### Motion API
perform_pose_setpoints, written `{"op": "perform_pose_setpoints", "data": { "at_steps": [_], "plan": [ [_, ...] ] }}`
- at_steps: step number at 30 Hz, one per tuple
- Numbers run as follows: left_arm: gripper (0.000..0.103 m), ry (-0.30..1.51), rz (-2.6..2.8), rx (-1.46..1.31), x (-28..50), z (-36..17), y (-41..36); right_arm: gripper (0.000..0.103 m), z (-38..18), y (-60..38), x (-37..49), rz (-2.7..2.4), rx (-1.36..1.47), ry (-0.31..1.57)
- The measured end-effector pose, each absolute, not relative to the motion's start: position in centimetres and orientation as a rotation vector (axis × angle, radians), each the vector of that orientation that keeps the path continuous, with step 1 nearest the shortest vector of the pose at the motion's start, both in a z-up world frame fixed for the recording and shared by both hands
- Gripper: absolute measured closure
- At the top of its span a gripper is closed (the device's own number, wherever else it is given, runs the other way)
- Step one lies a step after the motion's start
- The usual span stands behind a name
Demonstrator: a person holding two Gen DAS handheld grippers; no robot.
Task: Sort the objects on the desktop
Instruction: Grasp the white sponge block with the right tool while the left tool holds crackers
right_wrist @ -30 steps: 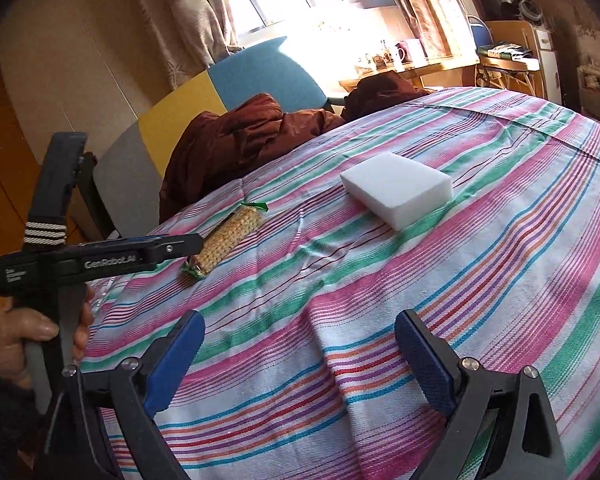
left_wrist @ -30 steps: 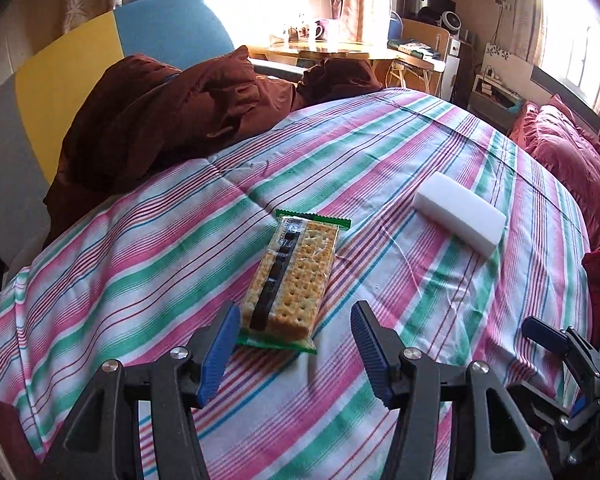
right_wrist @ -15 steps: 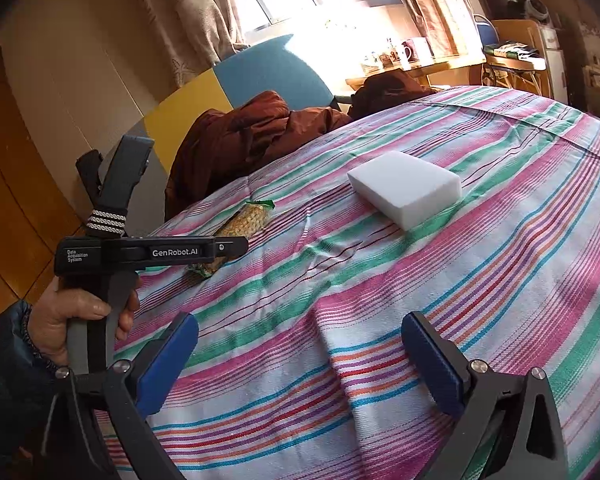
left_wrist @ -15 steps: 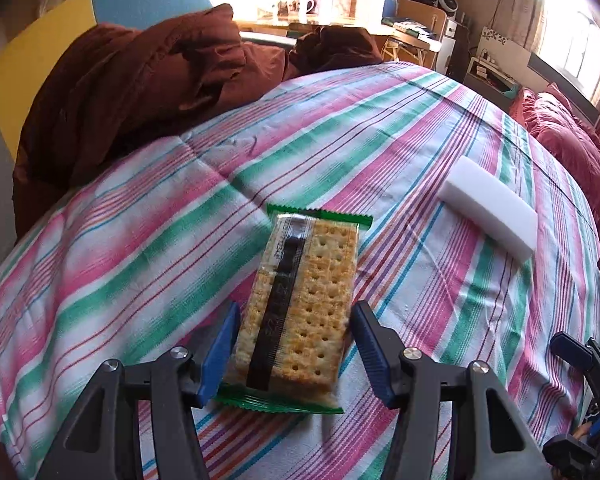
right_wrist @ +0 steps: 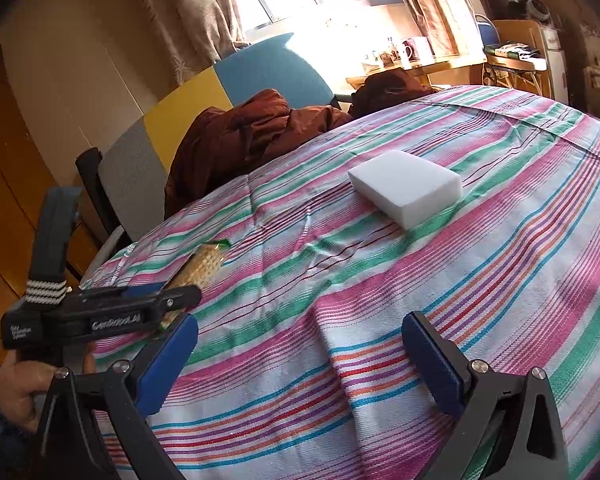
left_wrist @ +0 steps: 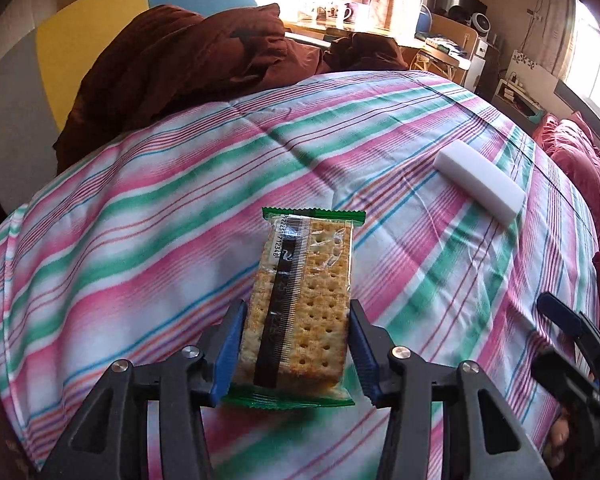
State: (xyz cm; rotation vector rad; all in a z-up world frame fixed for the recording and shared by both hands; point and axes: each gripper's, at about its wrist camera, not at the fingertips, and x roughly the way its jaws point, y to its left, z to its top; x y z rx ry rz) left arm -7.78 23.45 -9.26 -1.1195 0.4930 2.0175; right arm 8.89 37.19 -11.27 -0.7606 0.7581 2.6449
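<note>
Cracker packet (left_wrist: 300,312) is clamped across its long edges by left gripper (left_wrist: 298,344) jaws: light, brittle, slippery film; gentle squeeze advised. Right gripper (right_wrist: 300,356) jaws wide, nothing held. Sponge (right_wrist: 406,186) soft.

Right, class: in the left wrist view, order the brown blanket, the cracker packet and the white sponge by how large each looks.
1. Brown blanket, clearly largest.
2. Cracker packet.
3. White sponge, smallest.
The packet sits much nearer the camera than the sponge, so their true sizes may differ less than this suggests.
</note>
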Motion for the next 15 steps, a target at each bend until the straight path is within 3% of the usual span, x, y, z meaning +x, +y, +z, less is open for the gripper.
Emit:
{"op": "perform_pose_setpoints", "data": {
  "at_steps": [8, 15],
  "plan": [
    [0.052, 0.469, 2.090, -1.058, -1.5, -9.4, 16.3, 0.000, -11.3, 37.1, 8.8, 2.642, -0.771, 0.751],
    [0.051, 0.394, 2.085, -1.025, -0.6, -9.6, 14.9, 0.000, -11.2, 36.9, 8.5, 2.628, -0.806, 0.721]
  ]
}}
